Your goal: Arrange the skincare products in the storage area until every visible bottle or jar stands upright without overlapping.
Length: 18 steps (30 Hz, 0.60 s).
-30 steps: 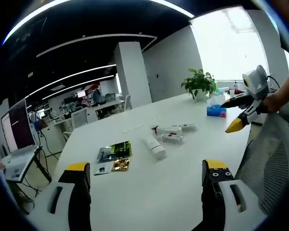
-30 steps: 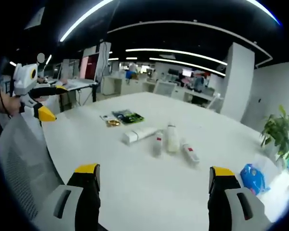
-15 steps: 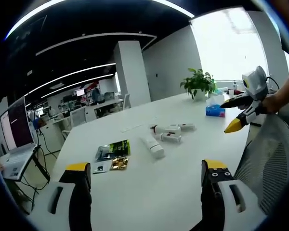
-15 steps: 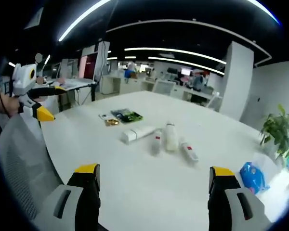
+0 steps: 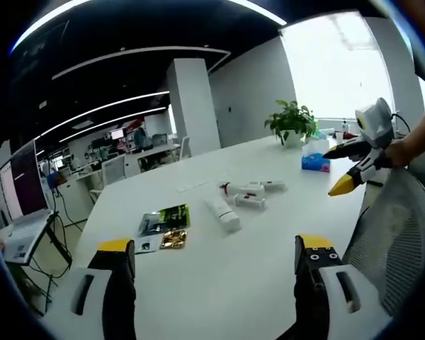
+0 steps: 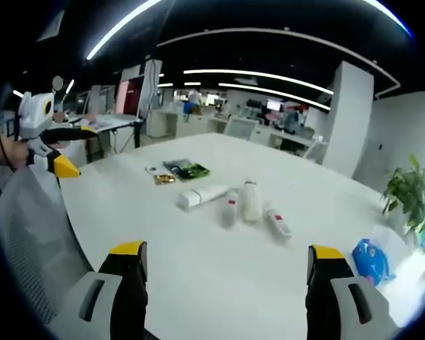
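Nothing is gripped yet: both the left tongs (image 5: 211, 249) and right tongs (image 6: 227, 253) gape apart above the surface (image 6: 219, 283), so next comes reaching toward 12 o'clock for the fallen bottles (image 6: 251, 203).

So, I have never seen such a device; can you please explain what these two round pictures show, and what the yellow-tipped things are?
A person holds a hand-held gripper in each hand, each carrying a camera looking along its own jaws. In the left gripper view, the left hand-held gripper rises from below, jaws wide apart, holding nothing; the right hand-held gripper appears at the right. The right gripper view shows its own open, empty jaws. On the white table lie four white skincare bottles, all on their sides, near some small packets. A blue tissue pack and a potted plant stand farther off.
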Motion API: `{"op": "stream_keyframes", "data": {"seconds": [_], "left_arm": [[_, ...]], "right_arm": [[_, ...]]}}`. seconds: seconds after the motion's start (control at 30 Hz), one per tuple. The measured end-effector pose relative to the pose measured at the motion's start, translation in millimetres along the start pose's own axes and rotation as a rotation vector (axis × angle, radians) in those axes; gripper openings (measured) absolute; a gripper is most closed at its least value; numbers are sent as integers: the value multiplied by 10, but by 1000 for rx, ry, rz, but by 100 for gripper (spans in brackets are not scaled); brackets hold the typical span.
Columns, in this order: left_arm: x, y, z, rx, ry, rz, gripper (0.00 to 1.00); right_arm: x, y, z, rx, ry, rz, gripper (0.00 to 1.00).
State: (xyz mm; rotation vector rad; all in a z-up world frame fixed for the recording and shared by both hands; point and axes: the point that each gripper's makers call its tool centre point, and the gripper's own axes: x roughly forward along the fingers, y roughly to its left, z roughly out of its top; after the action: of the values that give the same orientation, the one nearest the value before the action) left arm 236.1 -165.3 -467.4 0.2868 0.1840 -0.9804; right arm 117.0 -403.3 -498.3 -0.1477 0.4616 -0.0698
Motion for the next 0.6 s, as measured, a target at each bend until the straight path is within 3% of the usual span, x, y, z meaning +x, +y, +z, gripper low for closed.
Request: {"op": "stream_keyframes", "data": {"seconds": [0.6], "left_arm": [[-2, -24, 2, 0, 7, -1, 86]], "right_arm": [[7, -7, -13, 5, 3, -1, 99]]}}
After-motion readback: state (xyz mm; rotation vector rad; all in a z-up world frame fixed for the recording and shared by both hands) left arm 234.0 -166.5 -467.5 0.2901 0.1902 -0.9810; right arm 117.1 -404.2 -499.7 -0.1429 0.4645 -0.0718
